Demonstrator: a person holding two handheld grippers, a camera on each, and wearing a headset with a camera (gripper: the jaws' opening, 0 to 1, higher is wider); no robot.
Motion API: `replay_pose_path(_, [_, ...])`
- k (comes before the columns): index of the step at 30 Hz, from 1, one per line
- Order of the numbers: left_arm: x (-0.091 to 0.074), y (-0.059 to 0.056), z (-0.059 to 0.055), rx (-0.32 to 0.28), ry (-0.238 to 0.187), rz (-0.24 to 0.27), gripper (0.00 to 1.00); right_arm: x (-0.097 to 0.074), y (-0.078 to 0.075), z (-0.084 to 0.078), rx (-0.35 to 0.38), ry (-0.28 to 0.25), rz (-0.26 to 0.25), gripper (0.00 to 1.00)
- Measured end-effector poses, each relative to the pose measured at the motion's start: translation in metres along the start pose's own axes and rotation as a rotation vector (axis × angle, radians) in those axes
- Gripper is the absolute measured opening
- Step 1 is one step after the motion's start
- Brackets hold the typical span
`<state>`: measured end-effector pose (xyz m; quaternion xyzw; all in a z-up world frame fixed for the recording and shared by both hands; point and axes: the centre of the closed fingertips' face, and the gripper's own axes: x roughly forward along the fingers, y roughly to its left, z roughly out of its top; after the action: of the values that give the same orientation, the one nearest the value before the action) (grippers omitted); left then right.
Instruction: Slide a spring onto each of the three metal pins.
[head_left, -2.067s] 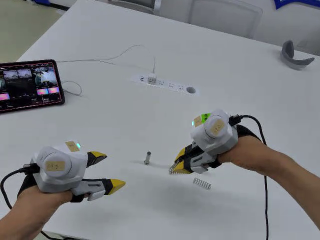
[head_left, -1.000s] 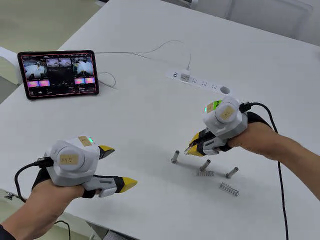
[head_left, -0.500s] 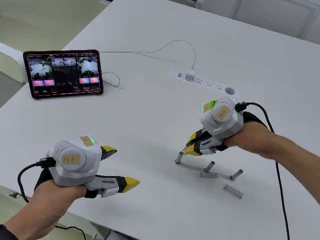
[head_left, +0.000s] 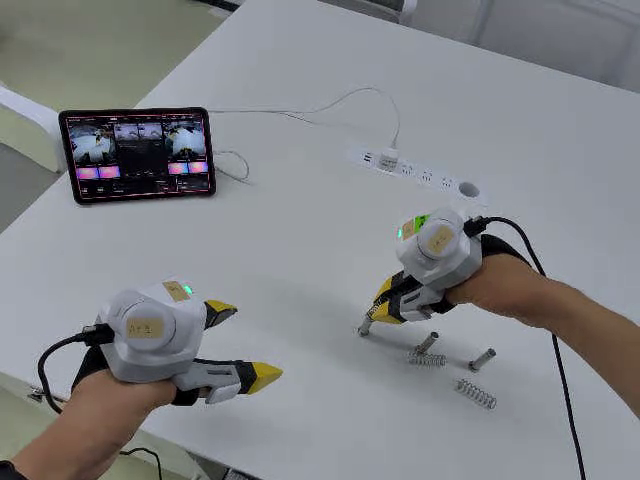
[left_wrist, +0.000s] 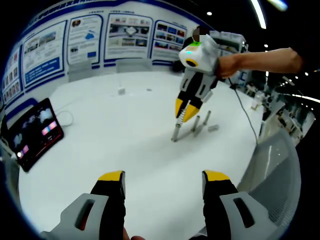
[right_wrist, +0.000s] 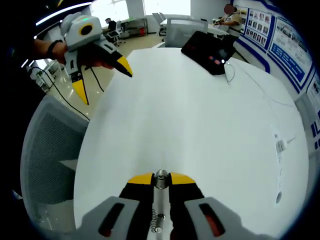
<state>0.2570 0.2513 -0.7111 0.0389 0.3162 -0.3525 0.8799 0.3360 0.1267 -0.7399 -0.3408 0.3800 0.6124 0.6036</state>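
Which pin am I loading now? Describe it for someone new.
On the white table, find the right claw with a spring in it. Of the three pins in a row there, yours is the end pin at its yellow tips; the other two pins stand apart beside loose springs.

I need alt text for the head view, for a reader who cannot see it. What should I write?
The right gripper, shut on a spring, holds it at the top of a metal pin on a white table. Two more pins and two loose springs are right of it. The left gripper is open and empty; a tablet is far left.
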Motion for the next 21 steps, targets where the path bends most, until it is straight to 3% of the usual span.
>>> replay_pose_path(21, [-0.004,0.001,-0.003,-0.019,-0.003,0.013,0.62,0.021,-0.001,-0.007,-0.045,0.045,0.006,0.13])
